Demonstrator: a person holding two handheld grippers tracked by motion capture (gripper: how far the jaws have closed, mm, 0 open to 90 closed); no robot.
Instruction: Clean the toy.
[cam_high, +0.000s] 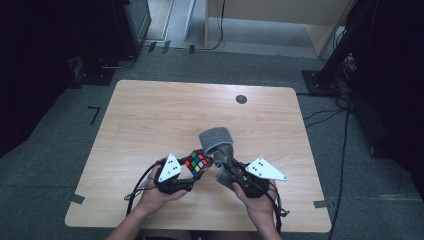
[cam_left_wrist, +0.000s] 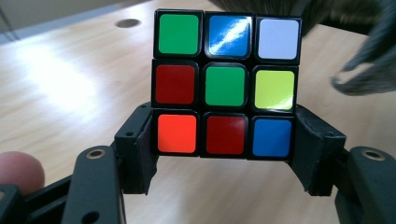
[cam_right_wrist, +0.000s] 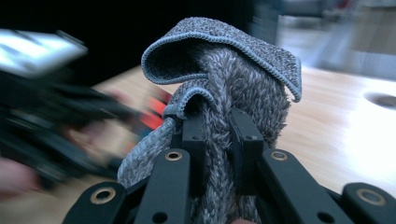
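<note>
1. The left gripper (cam_left_wrist: 224, 154) pinches a cube (cam_left_wrist: 225, 84) by its bottom row: one jaw presses each side of that row, and the two upper rows stand clear above the jaw tips
2. The cube face toward the left gripper's camera reads, top row: green, blue, white; middle row: red, green, yellow; bottom row: orange, red, blue. No logo or lettering can be read on any sticker
3. In the high view the cube (cam_high: 198, 162) sits just ahead of the left gripper (cam_high: 192, 172), held off the table (cam_high: 150, 115), with the left hand (cam_high: 157, 197) behind it
4. The right gripper (cam_right_wrist: 217, 135) has its jaws pressed together on a grey cloth (cam_right_wrist: 224, 60); a fold of the pile is squeezed between the two tips, and the rest bunches up above them and hangs down to one side
5. In the high view the cloth (cam_high: 216, 140) rises just beyond the right gripper (cam_high: 221, 162), right beside the cube; the right hand (cam_high: 260, 200) holds that gripper
6. The cloth bears no tag or print that can be seen
7. White plates top both grippers; their dark dots are too small to read
</note>
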